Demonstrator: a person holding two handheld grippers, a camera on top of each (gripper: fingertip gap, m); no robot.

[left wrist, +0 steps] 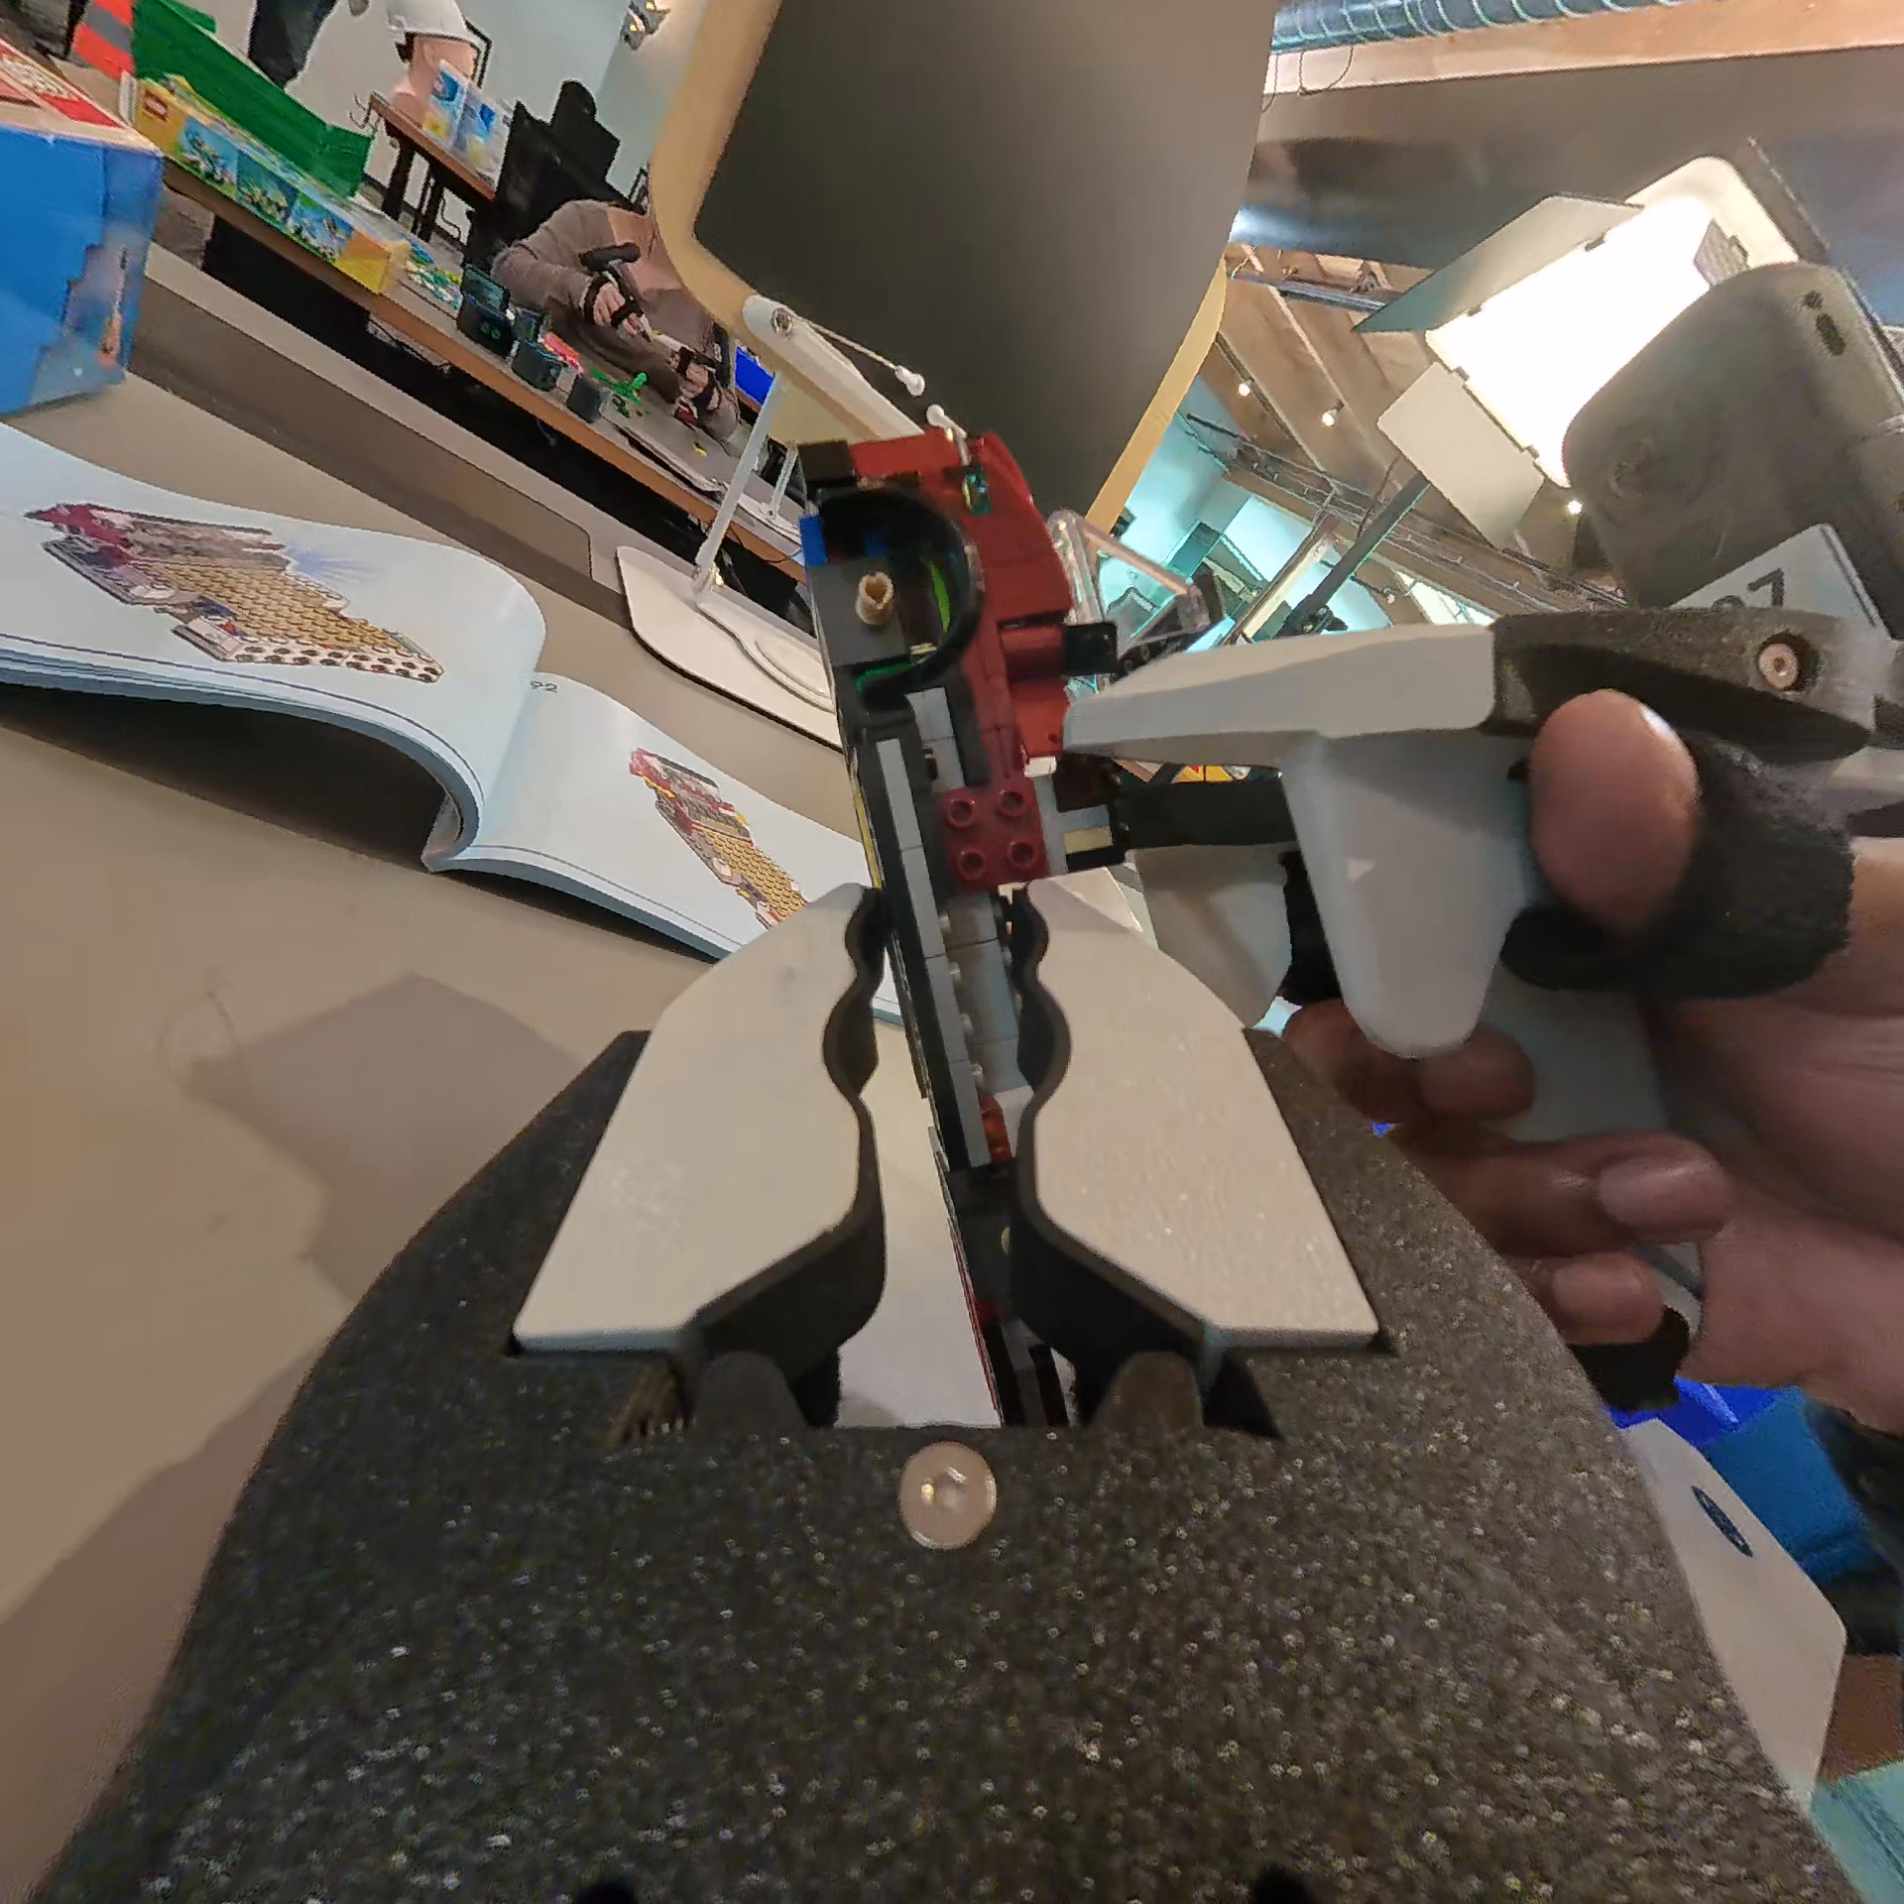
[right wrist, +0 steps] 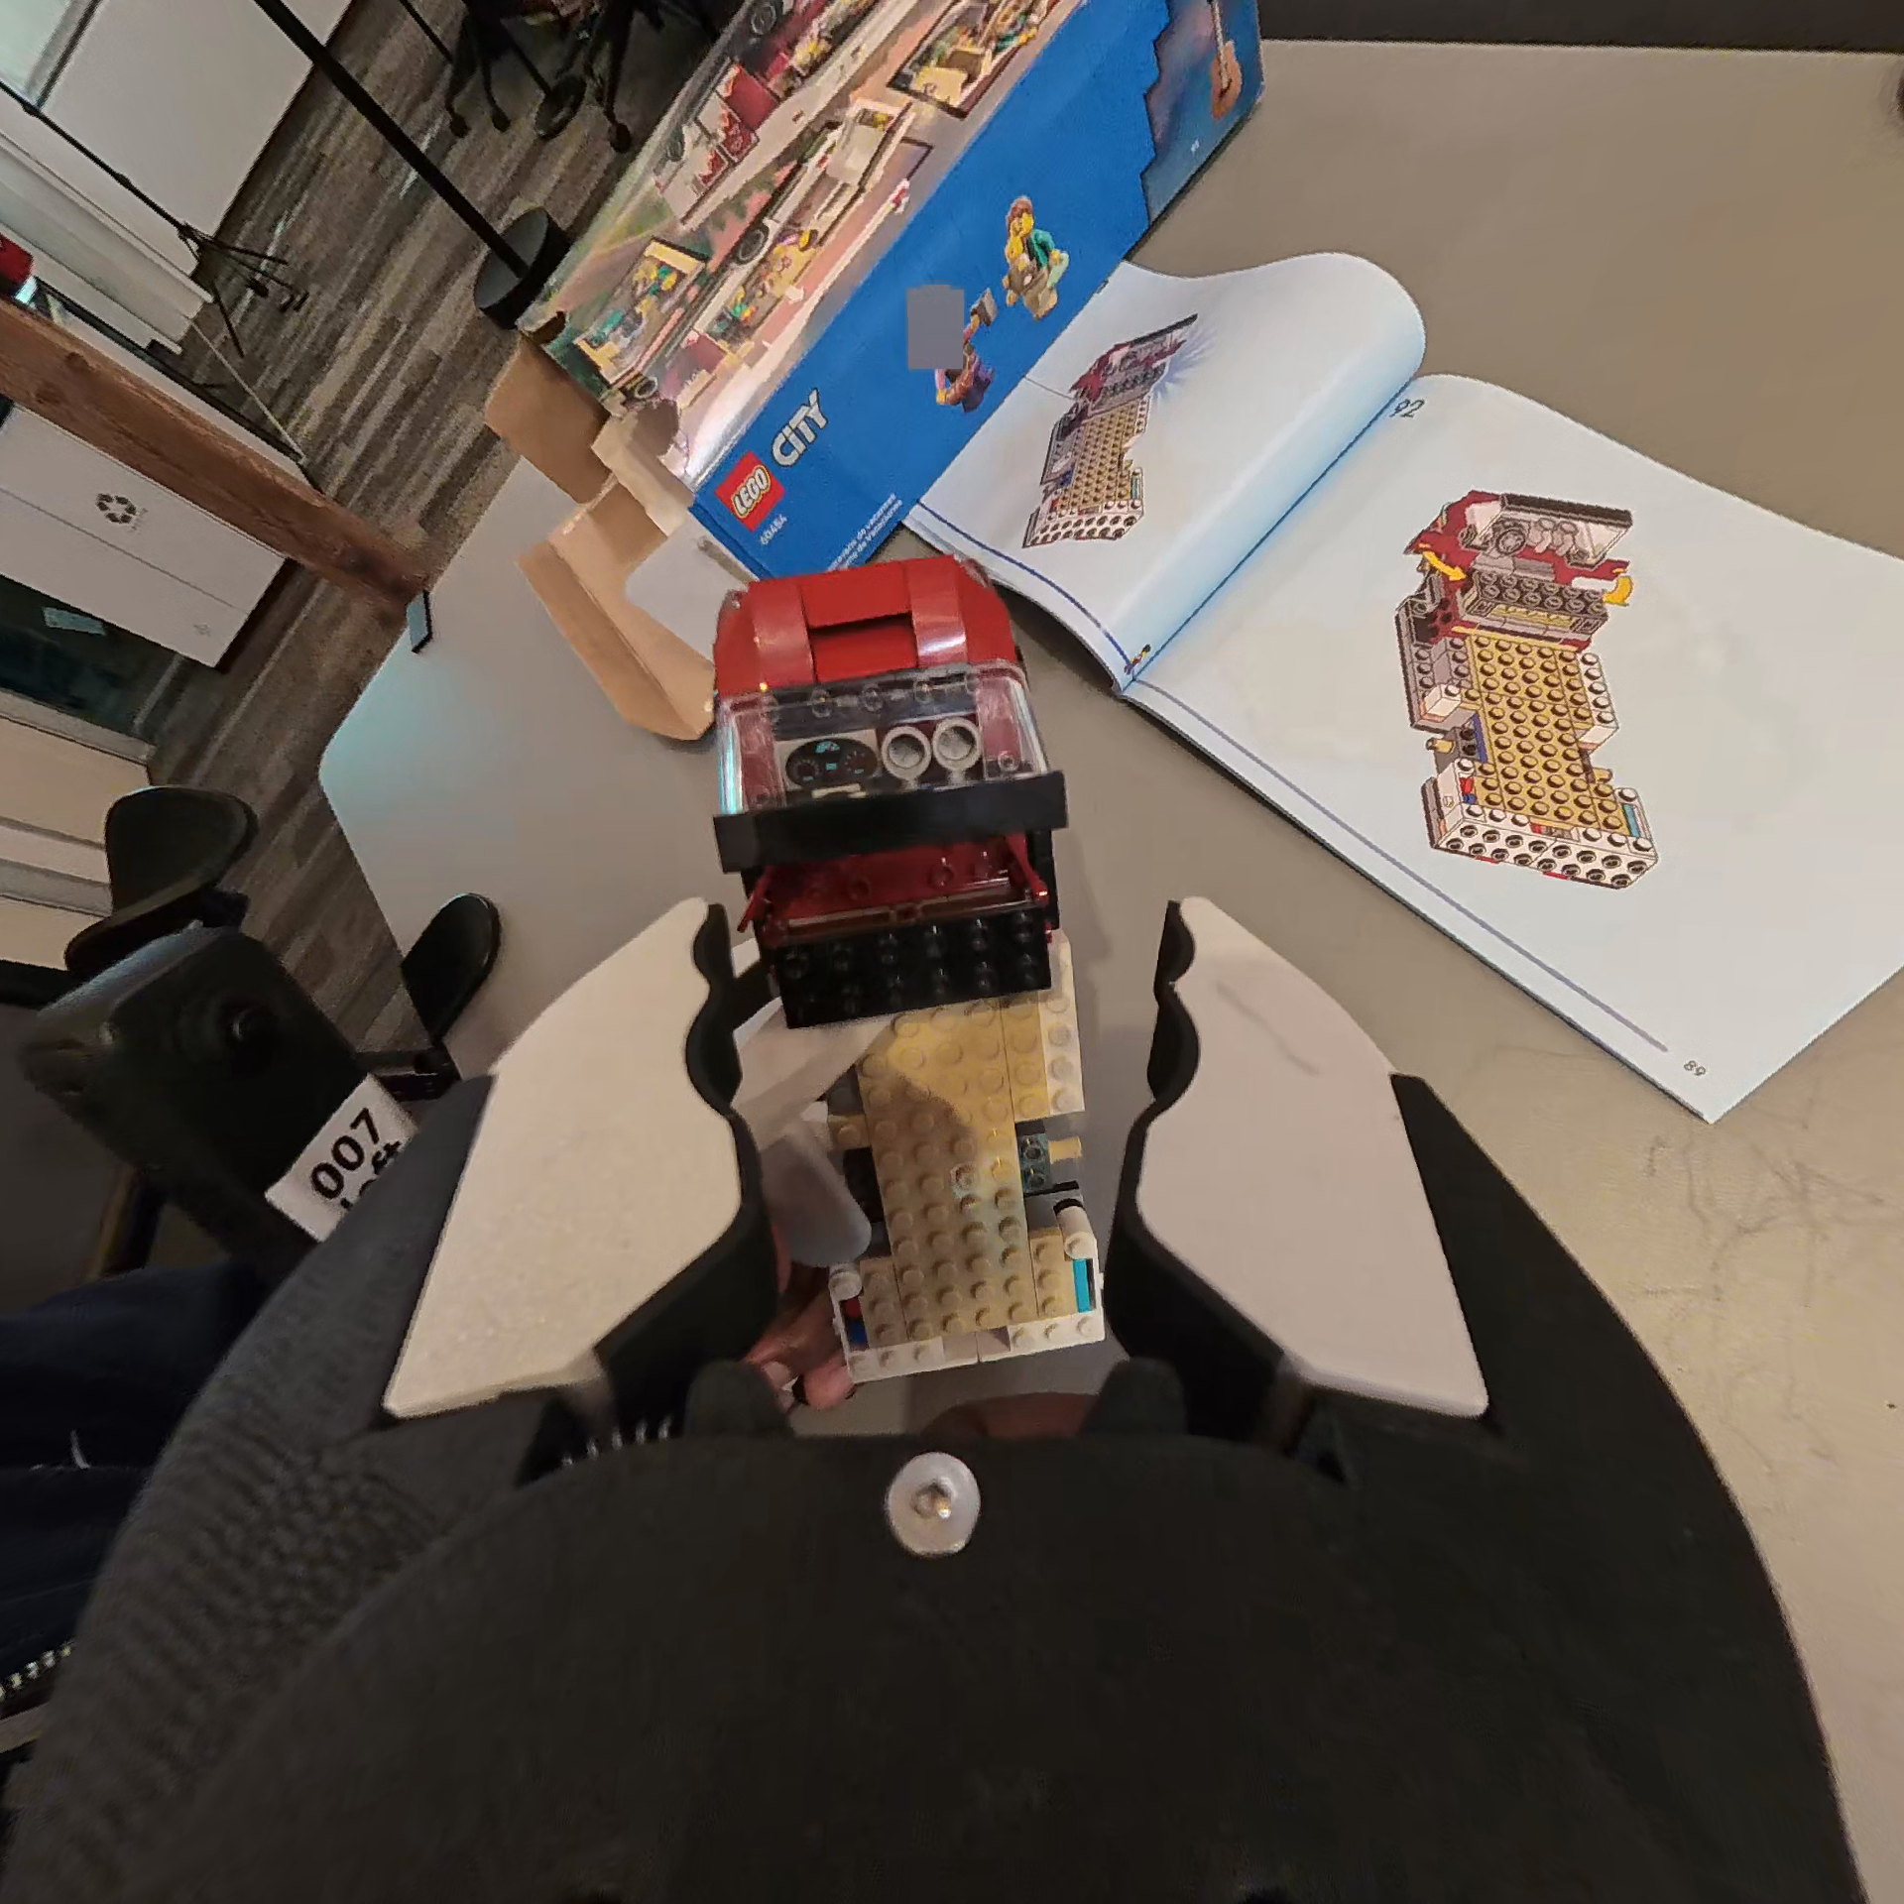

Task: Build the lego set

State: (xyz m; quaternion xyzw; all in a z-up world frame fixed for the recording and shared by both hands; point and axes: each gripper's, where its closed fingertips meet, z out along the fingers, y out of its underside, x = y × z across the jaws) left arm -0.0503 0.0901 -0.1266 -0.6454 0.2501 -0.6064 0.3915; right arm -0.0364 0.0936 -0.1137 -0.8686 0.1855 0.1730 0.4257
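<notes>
The left hand-held gripper [left wrist: 948, 927] is clamped on the thin grey and black edge of a brick-built vehicle [left wrist: 927, 659], both pads pressing, with the model's long axis running straight up the middle of the left wrist view. The right hand-held gripper [right wrist: 938, 958] stands wide open around the same model at frame centre, its pads [right wrist: 1175, 989] apart from the black studded plate; an instruction booklet [right wrist: 1545, 721] lies on the table [right wrist: 1649, 206] at the right
</notes>
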